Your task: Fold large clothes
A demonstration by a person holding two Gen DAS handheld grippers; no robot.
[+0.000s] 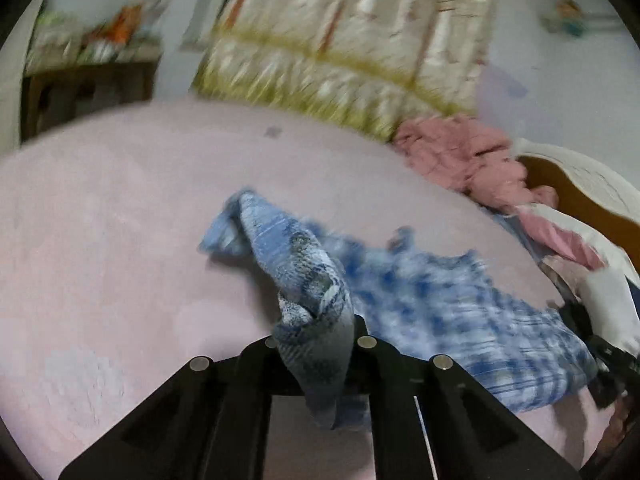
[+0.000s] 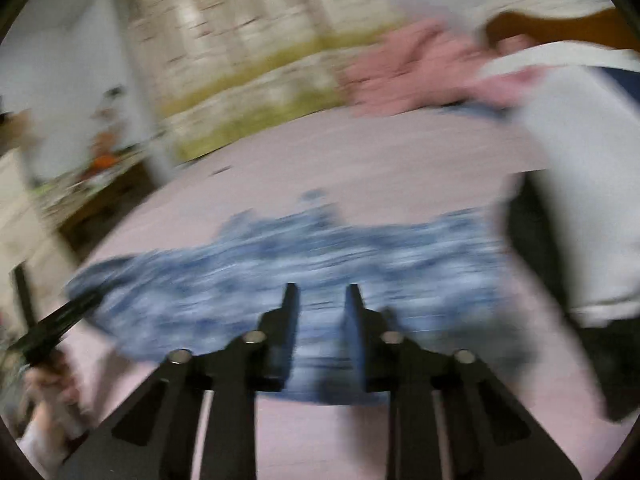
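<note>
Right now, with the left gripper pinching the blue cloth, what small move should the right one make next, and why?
Probably ease the right gripper down and close on the near edge of the blue cloth: its fingers are apart with nothing between them, while the left gripper already holds a bunched corner.

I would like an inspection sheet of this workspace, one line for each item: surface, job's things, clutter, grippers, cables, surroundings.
Surface: pink bedsheet, mostly smooth.
Job's things: blue patterned garment spread on the sheet, one part lifted and bunched.
Clutter: pink clothes and white cloth piled at the far right edge.
Grippers: left gripper shut on the blue patterned garment; right gripper open over the garment, holding nothing.
Cables: nothing seen.
Surroundings: patterned curtain on the far wall, a wooden shelf with blurred items to the left; both views are motion-blurred.
</note>
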